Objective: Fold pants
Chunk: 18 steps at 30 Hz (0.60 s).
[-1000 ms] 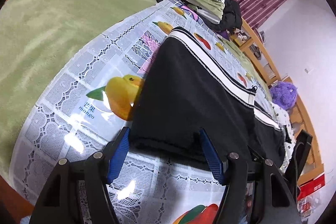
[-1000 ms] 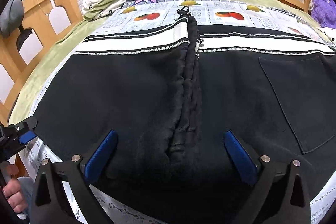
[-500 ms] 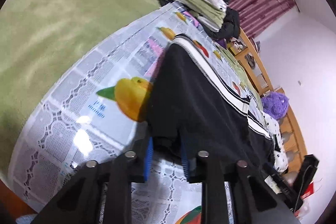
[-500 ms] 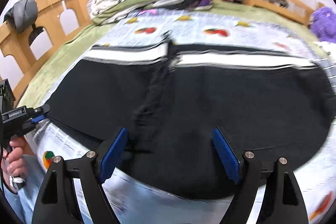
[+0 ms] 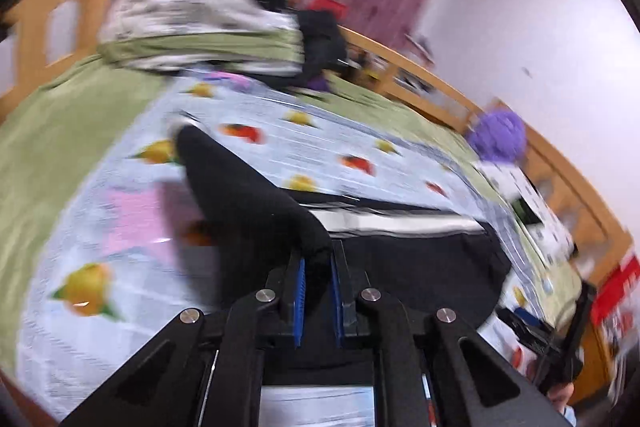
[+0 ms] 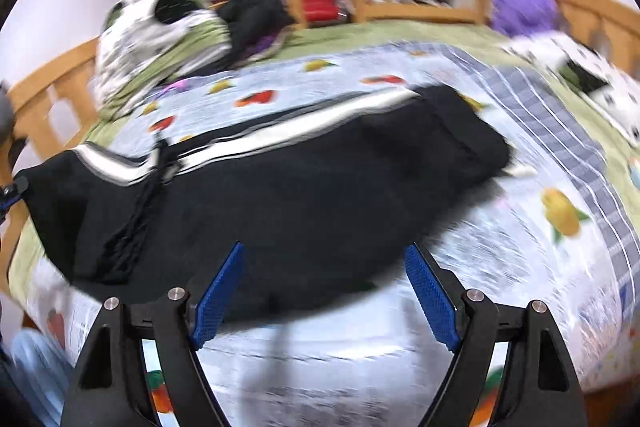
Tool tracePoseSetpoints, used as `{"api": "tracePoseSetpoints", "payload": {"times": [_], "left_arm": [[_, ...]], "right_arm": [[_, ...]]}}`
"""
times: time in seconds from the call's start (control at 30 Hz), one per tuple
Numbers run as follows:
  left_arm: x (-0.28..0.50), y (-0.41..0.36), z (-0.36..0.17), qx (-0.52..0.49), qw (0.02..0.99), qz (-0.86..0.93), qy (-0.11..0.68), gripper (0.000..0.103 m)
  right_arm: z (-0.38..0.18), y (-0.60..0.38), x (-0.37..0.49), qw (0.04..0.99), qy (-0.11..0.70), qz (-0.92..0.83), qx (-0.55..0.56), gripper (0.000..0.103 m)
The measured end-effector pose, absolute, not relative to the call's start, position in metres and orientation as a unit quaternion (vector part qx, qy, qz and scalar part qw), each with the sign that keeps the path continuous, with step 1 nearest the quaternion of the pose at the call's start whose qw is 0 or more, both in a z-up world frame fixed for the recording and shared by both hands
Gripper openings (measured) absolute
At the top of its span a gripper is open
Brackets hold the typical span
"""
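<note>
Black soft-knit pants with white side stripe [image 6: 280, 195] spread across fruit-print cloth [image 6: 500, 267], 9 to 2 o'clock. Left gripper [image 5: 318, 263], jaws just closed, clenched on lifted hem corner. Right gripper [image 6: 324, 291] gaping, nothing held. Fabric judged limp, light; opposite hem advised as hold.

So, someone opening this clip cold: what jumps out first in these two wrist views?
The black pants with a white side stripe dominate, spread across the fruit-print sheet on the bed. The left gripper is shut on a bunched corner of the black fabric, its jaws having just closed, and lifts it off the sheet. The right gripper stands open over the pants' near edge, gripping nothing; a purple plush toy sits by the wooden rail.
</note>
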<state>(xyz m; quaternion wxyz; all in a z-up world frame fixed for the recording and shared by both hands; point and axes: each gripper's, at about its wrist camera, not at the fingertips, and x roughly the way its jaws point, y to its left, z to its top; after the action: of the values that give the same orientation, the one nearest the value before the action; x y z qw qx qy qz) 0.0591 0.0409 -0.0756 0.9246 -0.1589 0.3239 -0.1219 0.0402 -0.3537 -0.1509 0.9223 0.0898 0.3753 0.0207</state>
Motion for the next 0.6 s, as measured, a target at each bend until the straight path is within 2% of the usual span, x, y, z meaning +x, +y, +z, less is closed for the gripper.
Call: {"api": "tracePoseSetpoints", "payload": {"times": [0.23,0.37,0.47,0.5,0.53,0.6], "left_arm": [[0.062,-0.066,-0.113,-0.113,0.896,-0.204,0.378,0.010],[0.058,-0.086,-0.146,-0.094,0.881,-0.199,0.418,0.010],[0.049,-0.083,-0.143,-0.084,0.882,-0.196,0.421,0.011],[0.045,-0.080,-0.138,-0.077,0.884,-0.193,0.418,0.013],[0.040,-0.075,-0.131,-0.073,0.886,-0.195,0.415,0.021],[0.032,-0.066,-0.119,-0.079,0.884,-0.206,0.411,0.030]], "right_arm": [[-0.156,-0.401,0.037,0.913,0.376,-0.005,0.160,0.082],[-0.156,-0.403,0.036,0.908,0.378,0.012,0.181,0.082],[-0.152,-0.392,0.035,0.910,0.376,0.026,0.174,0.082],[-0.150,-0.385,0.035,0.911,0.375,0.033,0.169,0.082],[-0.148,-0.380,0.035,0.911,0.375,0.039,0.166,0.082],[-0.143,-0.369,0.036,0.911,0.375,0.056,0.161,0.082]]}}
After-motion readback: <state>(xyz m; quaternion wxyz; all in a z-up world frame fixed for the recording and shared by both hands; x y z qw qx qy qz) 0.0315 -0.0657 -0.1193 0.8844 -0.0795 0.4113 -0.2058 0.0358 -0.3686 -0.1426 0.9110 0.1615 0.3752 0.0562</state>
